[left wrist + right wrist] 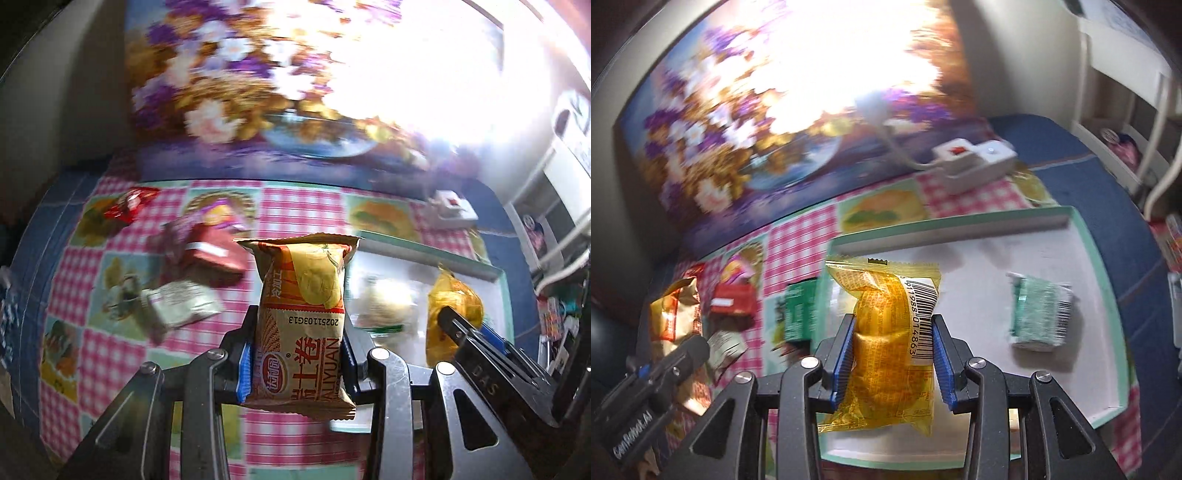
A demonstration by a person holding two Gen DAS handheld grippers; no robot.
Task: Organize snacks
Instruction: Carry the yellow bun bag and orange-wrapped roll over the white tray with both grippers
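Loose snacks [192, 273]: scattered on the checked cloth, left of the tray, unsorted.
Left gripper [297, 354]: clenched on tan roll packet [303, 306], held upright above the cloth, likely tray-bound.
Right gripper [894, 354]: clamped on yellow packet [886, 332], over tray [1108, 295].
Green packet [1039, 314]: lying in the tray.

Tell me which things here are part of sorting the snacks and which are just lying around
Part of the job:
left gripper holding tan snack pack
right gripper holding yellow snack pack
tray
green snack
red snack

Just lying about:
power strip
flower picture
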